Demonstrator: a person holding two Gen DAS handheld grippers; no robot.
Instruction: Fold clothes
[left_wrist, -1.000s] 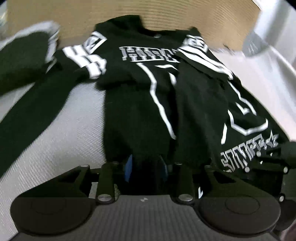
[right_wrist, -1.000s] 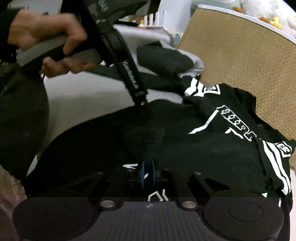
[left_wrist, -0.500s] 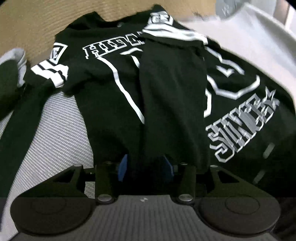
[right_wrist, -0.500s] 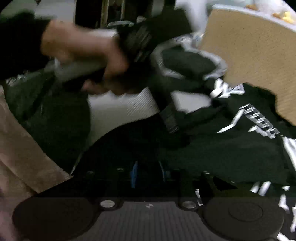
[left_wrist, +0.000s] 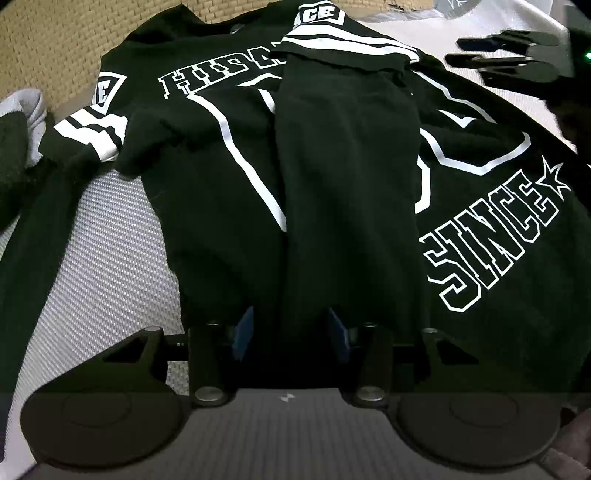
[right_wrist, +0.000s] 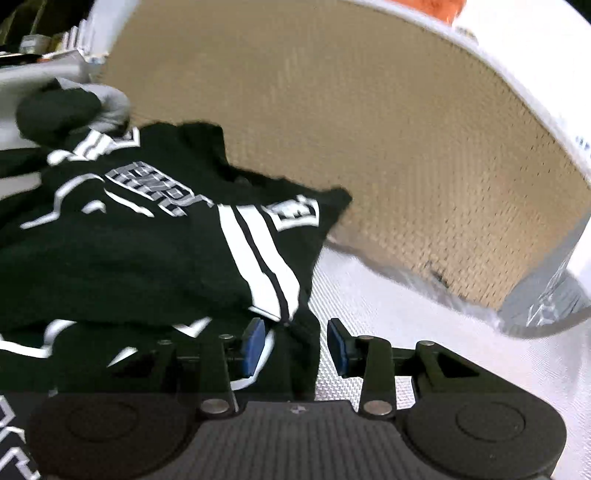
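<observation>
Here the sweatshirt (left_wrist: 229, 206) lies between both parted jaws.

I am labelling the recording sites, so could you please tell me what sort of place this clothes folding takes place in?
Most likely a bedroom, though I cannot be sure. The black sweatshirt lies spread on a white textured bedcover, and a tan woven headboard with a pale rim rises right behind it. Another bundle of clothing sits beside it.

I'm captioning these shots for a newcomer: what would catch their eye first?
A black sweatshirt with bold white lettering lies spread over the grey woven surface, one striped sleeve folded down its middle. Behind it stands a tan woven headboard. Another dark garment is bunched at far left.
</observation>
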